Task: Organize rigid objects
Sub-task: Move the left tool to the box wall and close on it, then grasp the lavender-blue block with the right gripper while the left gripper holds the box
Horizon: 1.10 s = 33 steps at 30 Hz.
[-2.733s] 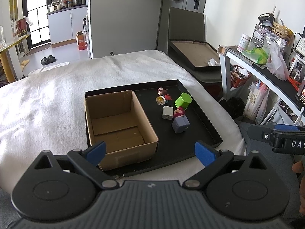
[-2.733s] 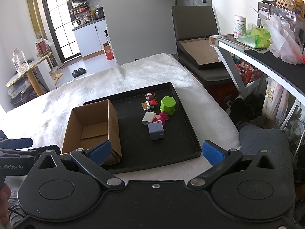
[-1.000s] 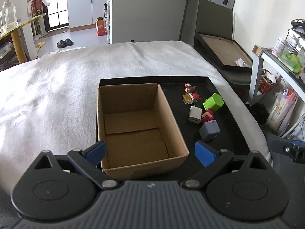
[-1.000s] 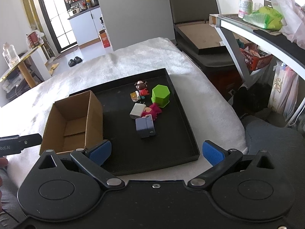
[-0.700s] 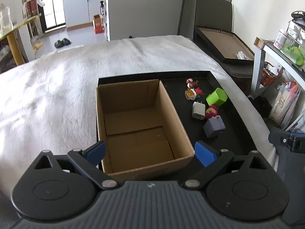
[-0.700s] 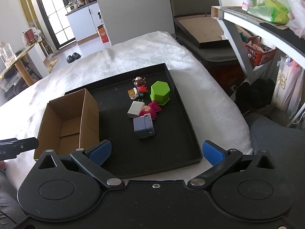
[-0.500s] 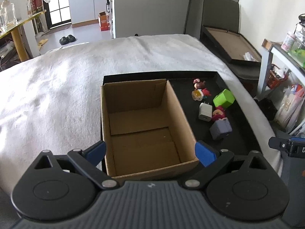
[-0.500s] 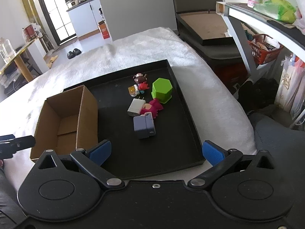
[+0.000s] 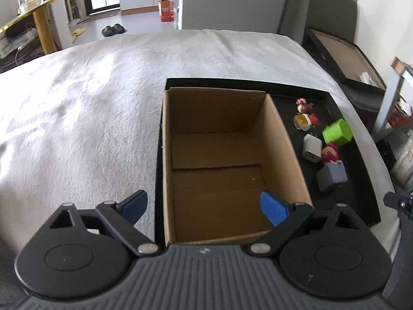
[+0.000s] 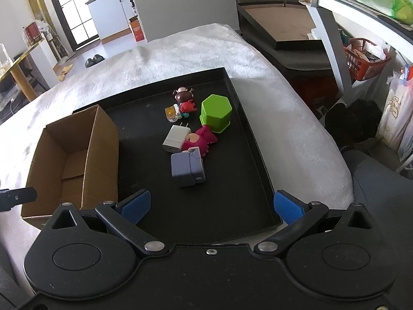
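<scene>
Left wrist: corrugated cardboard box (image 9: 219, 155), fuzzy white blanket (image 9: 90, 103)

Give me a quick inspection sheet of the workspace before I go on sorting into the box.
Surface: white blanket with a black tray on it.
Job's things: empty cardboard box at the tray's left; beside it a purple-grey block, white charger, magenta figure, green hexagonal cup, small figurines.
Clutter: nothing seen on the tray.
Grippers: left gripper open, jaws just closing slightly, over the box's near end; right gripper open, nothing between its fingers.
Cables: nothing seen.
Surroundings: shelf with orange basket, slippers on the floor.
</scene>
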Available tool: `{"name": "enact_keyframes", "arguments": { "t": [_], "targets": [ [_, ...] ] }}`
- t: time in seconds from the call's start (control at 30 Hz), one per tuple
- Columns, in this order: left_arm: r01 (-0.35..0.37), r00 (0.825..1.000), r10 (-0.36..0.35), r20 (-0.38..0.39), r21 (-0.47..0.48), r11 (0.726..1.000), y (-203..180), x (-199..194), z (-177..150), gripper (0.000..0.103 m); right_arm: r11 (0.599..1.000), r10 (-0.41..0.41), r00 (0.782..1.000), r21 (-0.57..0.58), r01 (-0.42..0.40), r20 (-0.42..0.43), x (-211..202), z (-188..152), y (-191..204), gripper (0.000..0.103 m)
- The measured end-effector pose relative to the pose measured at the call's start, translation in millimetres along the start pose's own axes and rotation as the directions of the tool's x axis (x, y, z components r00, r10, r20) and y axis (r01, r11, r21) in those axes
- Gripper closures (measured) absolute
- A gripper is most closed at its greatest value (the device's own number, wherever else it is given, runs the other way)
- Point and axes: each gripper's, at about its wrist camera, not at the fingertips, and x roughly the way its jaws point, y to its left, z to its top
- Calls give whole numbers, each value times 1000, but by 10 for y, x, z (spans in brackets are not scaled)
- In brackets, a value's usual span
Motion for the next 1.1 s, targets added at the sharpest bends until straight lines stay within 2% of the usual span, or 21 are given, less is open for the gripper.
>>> {"name": "enact_keyframes", "arguments": {
  "t": [0.27, 0.37, 0.43, 0.6, 0.73, 1.1],
  "targets": [
    [-49, 998, 47, -39, -43, 998, 110, 224, 29, 39, 1000, 9, 1000, -11, -9, -4, 127, 22, -2, 6],
    [-56, 997, 53, -47, -59, 997, 169, 274, 20, 54, 1000, 16, 1000, -4, -16, -9, 198, 49, -3, 12],
    [-42, 998, 38, -53, -80, 996, 205, 309, 18, 72, 1000, 20, 1000, -7, -21, -9, 232, 62, 1, 16],
    [-78, 996, 74, -40, -104, 991, 233, 372, 44, 89, 999, 33, 999, -21, -33, -12, 340, 104, 9, 31],
    [-79, 997, 75, -36, -116, 990, 232, 446, 91, 93, 999, 40, 999, -19, -41, -26, 454, 136, 8, 38],
    [-57, 998, 55, -16, -128, 990, 94, 619, 275, 93, 997, 45, 998, -67, -48, -37, 686, 255, 119, 38]
  ]
}}
